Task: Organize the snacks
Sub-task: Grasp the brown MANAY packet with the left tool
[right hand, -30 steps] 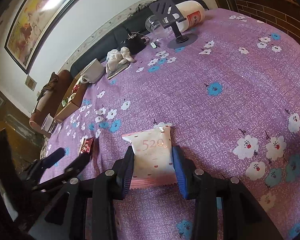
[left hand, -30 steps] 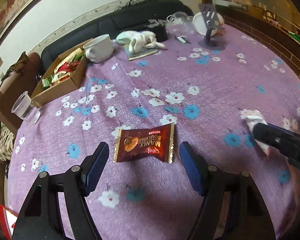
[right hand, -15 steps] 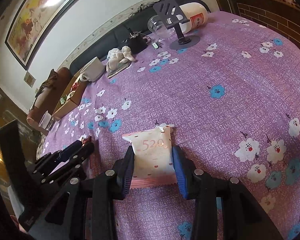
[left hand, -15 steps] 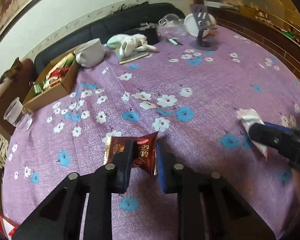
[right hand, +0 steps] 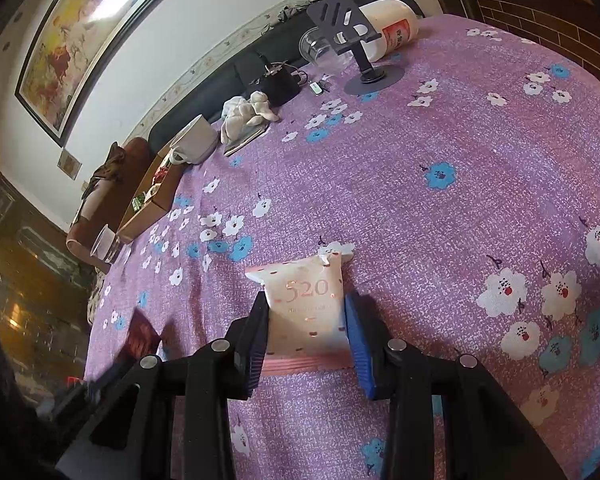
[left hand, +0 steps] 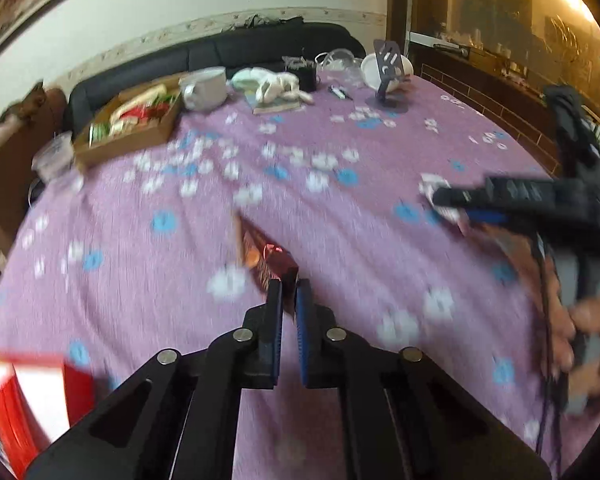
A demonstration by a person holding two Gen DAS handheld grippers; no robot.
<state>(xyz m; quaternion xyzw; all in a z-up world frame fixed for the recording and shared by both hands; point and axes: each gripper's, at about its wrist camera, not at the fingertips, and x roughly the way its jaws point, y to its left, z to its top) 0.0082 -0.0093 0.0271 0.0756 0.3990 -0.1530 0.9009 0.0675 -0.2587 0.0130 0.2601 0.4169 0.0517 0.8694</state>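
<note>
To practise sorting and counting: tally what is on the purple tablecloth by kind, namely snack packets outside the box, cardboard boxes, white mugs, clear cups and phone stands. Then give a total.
Snack packets outside the box: 2, the brown packet and the pink packet
Cardboard boxes: 1
White mugs: 1
Clear cups: 2
Phone stands: 1
Total: 7

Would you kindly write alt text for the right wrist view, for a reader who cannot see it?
The right gripper has its jaws closed on a pale pink snack packet marked 520, on a purple floral tablecloth. A cardboard box of snacks and a white mug stand at the table's far left edge.
</note>
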